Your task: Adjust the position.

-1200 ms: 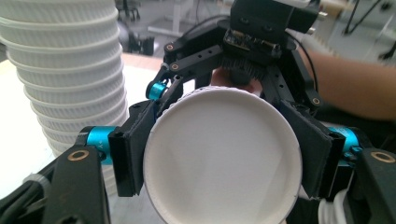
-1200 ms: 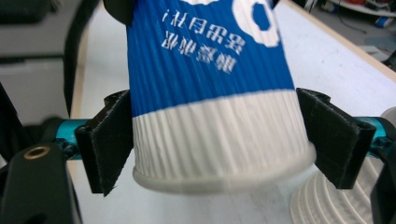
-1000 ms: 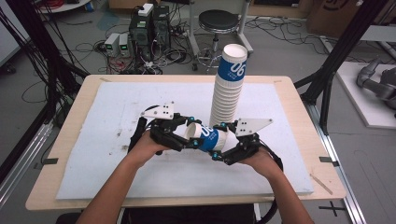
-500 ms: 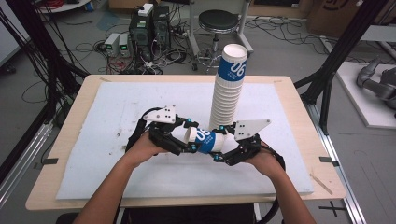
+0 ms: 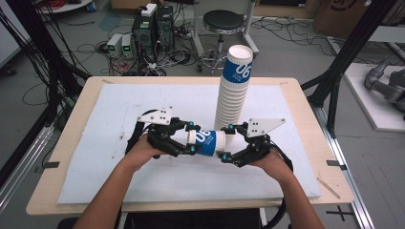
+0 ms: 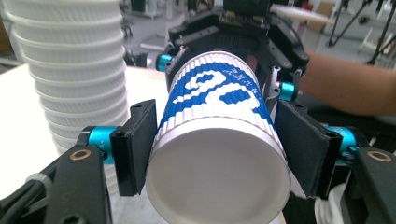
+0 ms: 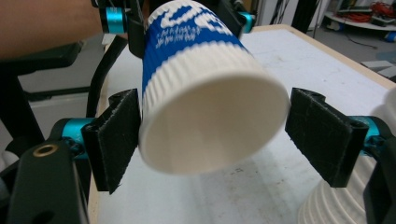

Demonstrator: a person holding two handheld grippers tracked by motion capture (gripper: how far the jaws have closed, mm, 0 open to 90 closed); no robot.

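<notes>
Above mat (image 5: 143, 109), beside stack (image 5: 232, 93): cup (image 5: 206, 142) held sideways, clamped in left gripper (image 5: 190, 138); right gripper (image 5: 227, 141) just opening, loose around it.

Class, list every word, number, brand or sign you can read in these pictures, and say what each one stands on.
"06": large white figures on the blue band of the top cup of the cup stack.
"06": the same figures on the held cup, lying on its side.
Small white print beside the figures on the held cup: too blurred to read.
Dark mark on the cardboard box: not readable.
</notes>
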